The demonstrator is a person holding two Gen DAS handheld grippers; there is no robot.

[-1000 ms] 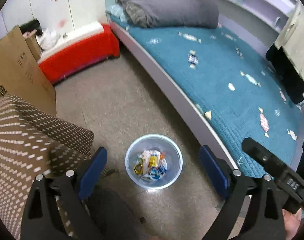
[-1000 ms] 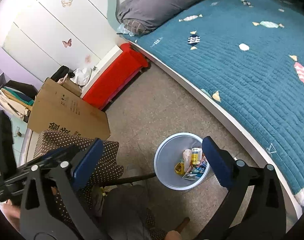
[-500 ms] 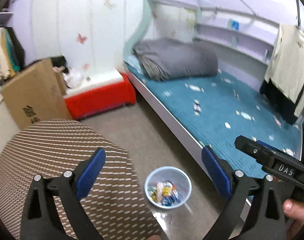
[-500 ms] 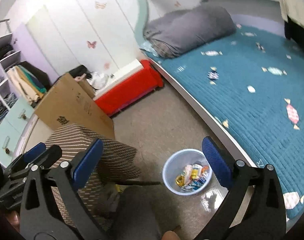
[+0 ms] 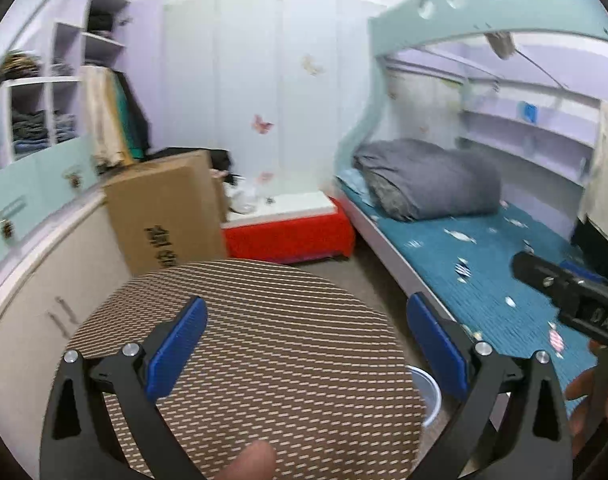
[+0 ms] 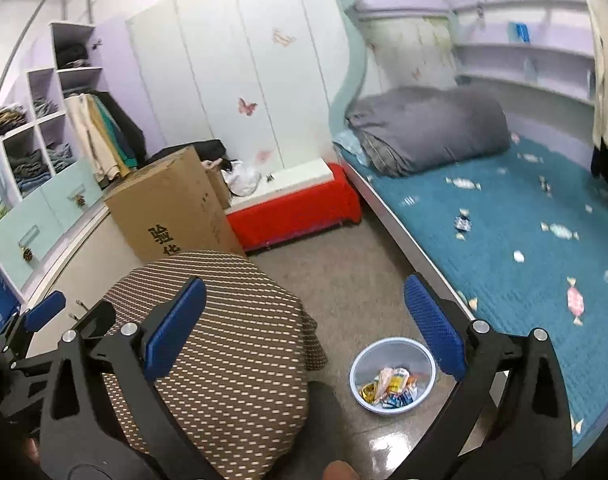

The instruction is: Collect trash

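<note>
1. Bedroom floor (image 6: 335, 280) of grey speckle carries my target: the trash bin (image 6: 393, 376), a pale round tub standing between the round bench (image 6: 224, 344) and the bed (image 6: 523, 240), with wrappers (image 6: 389, 386) lying inside it.
2. My right tongs (image 6: 304, 324) hang above it, blue pads spread wide, gripping nothing.
3. My left tongs (image 5: 304, 344) are likewise spread and empty, over the bench's patterned cloth; from there only the bin's rim shows.
4. Candy wrappers (image 6: 463, 222) lie scattered on the blue bedspread.
5. Beyond stand a cardboard box (image 6: 172, 208) and a red box (image 6: 296, 208).
</note>
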